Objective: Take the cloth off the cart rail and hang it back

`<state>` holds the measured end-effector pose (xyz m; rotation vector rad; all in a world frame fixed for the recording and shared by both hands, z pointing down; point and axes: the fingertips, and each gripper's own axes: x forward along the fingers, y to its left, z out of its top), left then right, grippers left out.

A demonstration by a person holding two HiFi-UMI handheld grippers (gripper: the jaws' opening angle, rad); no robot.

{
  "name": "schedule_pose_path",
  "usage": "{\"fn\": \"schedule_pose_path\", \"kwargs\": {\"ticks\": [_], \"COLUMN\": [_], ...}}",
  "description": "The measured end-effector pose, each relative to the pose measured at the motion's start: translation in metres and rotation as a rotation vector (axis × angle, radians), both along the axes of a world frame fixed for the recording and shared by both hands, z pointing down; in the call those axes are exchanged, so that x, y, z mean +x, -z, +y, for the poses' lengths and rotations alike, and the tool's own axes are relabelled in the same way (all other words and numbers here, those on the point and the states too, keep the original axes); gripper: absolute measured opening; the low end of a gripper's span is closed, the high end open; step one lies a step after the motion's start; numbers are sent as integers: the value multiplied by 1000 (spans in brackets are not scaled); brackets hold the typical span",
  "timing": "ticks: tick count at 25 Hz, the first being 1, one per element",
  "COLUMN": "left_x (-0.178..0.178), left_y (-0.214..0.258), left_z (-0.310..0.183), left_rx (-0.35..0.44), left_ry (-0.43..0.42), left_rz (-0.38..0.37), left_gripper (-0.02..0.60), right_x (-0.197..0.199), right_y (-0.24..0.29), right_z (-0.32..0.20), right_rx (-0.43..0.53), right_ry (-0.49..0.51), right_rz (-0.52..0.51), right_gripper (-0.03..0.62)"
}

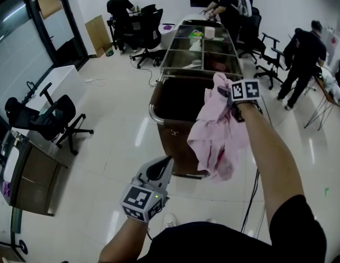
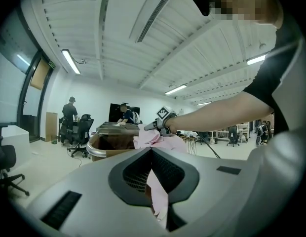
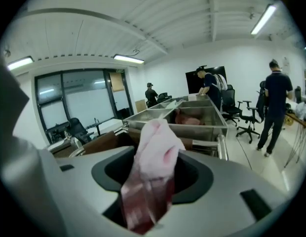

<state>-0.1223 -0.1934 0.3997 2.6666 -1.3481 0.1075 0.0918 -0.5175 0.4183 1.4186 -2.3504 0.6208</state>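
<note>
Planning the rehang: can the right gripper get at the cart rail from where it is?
Likely yes: the right gripper, holding the pink cloth, hangs over the cart, and nothing stands between it and the rail.

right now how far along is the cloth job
Done: the pink cloth is off the cart rail. In hand: it hangs from the right claw, clear of the rail. To do: drape it back over the rail. The left claw holds nothing.

My pale pink cloth against the dark brown cart; my grey left gripper bears a black-and-white square-patterned marker cube.
</note>
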Motion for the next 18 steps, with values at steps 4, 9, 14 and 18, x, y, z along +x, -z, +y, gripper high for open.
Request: {"fn": "schedule_pose_path", "kwargs": {"ticks": [4,9,14,18], "left_x": [9,21,32,37], "left_y": [1,5,9,13], "left_z": [-2,0,4,6], "left_rx": [4,10,21,26], "left_ry": [-10,-36,-63,-69], "left_rz": [6,10,10,17], "left_gripper": [0,0,0,0], "right_x": [4,10,11,9], "right_y": [2,18,29,42], "right_z": [11,24,38,48], "right_rx": [4,19,37,57], "right_ry": [36,52,71,84], "right_rz": [59,22,-1,-43], "right_gripper": [255,255,255,159]}}
